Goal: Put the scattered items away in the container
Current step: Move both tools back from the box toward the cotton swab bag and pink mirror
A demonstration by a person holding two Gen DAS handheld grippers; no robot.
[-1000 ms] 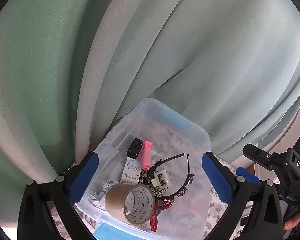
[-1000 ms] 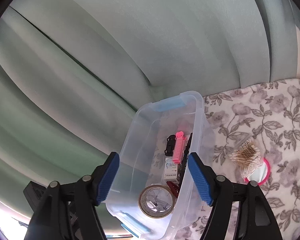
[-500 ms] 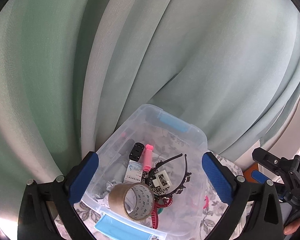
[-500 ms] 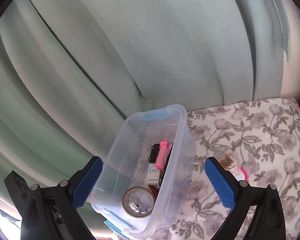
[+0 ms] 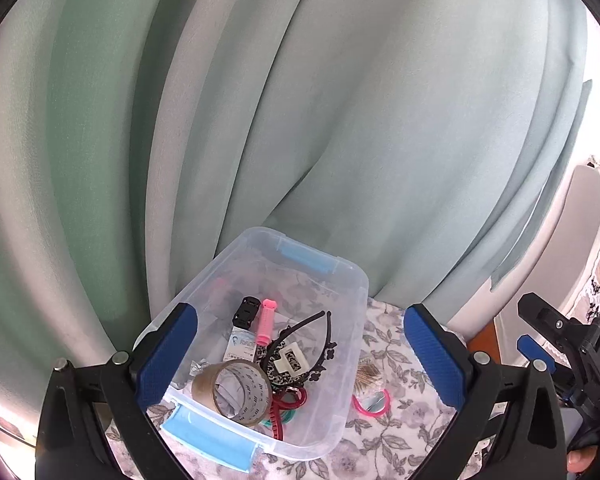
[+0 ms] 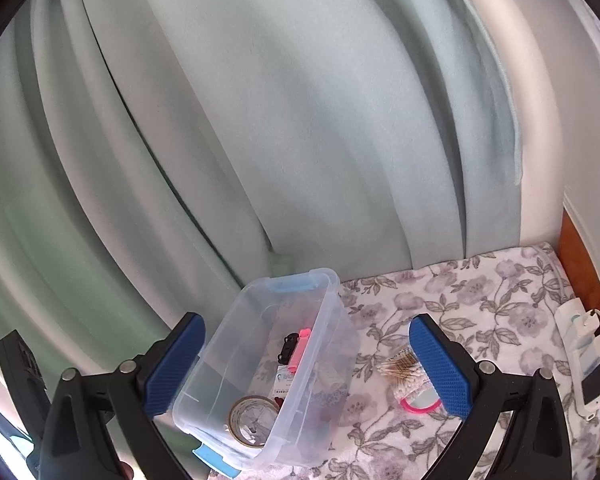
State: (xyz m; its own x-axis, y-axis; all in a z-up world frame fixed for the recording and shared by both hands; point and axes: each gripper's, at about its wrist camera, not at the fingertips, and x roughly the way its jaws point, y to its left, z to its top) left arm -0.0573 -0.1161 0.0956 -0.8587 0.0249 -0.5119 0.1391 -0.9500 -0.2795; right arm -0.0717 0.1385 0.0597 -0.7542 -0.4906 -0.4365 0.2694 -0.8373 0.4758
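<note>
- Right gripper [image 6: 308,364] — jaws now spread wide and holding nothing; a second ago they stood much closer together over the container. It has also drawn back and up, so more of the floral cloth [image 6: 480,320] shows than before.
- Left gripper [image 5: 300,354] — wide open and empty, as it was a second ago; it too has pulled back, and the container sits smaller and lower in its view.
- Container [image 5: 352,344] — clear plastic tub with blue latches, on the cloth against the green curtain [image 5: 260,100]; it looks not to have shifted.
- Contents: tape roll [image 5: 236,390] at the near end, pink roller [image 5: 266,322], black clip [image 5: 247,312], black headband [image 5: 312,332], a small printed packet [image 5: 241,347], and red and teal clips at the near side that are partly hidden.
- Still outside, just right of the tub: a bundle of cotton swabs [image 6: 404,372] lying on or against a pink-rimmed mirror [image 6: 420,404] — whether they touch cannot be told from either view.
- Reading: the wide jaws and the retreat suggest a drop into the tub is finished; the task is well advanced but not done, and the swabs and mirror are probably next, nearest the right gripper.
</note>
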